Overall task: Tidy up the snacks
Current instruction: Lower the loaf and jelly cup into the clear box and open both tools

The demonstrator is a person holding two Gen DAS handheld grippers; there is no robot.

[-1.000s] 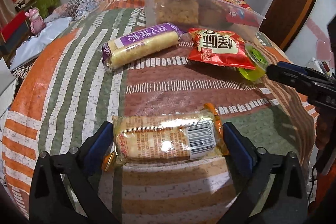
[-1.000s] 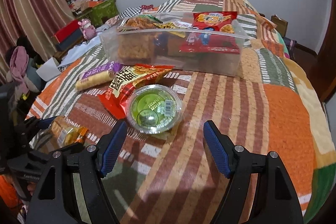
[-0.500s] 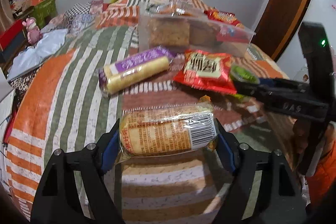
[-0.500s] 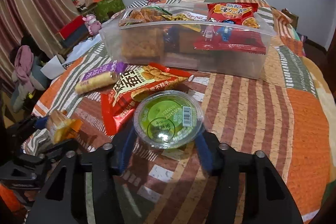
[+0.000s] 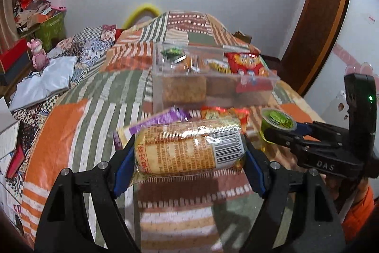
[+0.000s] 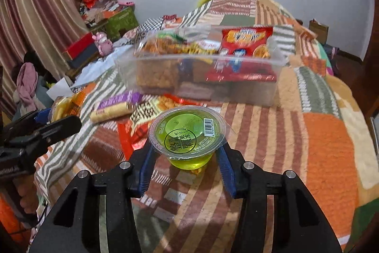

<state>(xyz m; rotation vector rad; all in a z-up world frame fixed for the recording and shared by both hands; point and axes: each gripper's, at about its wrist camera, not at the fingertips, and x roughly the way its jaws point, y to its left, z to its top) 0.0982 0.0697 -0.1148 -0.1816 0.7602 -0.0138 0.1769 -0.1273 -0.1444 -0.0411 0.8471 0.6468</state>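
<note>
Green jelly in a little clear cup (image 6: 188,134) sits between the blue pads (image 6: 145,164) of the right gripper (image 6: 187,165), which pinch its sides and hold it just above the striped patchwork blanket (image 6: 329,146). The left gripper (image 5: 189,166) squeezes a roll of biscuits in a clear wrapper (image 5: 187,149) by both ends, up off the bed. Behind them lie a purple-wrapped roll (image 6: 111,108) and a red snack bag (image 6: 144,120). Farther back stands a clear plastic box (image 6: 251,91) filled with snacks.
</note>
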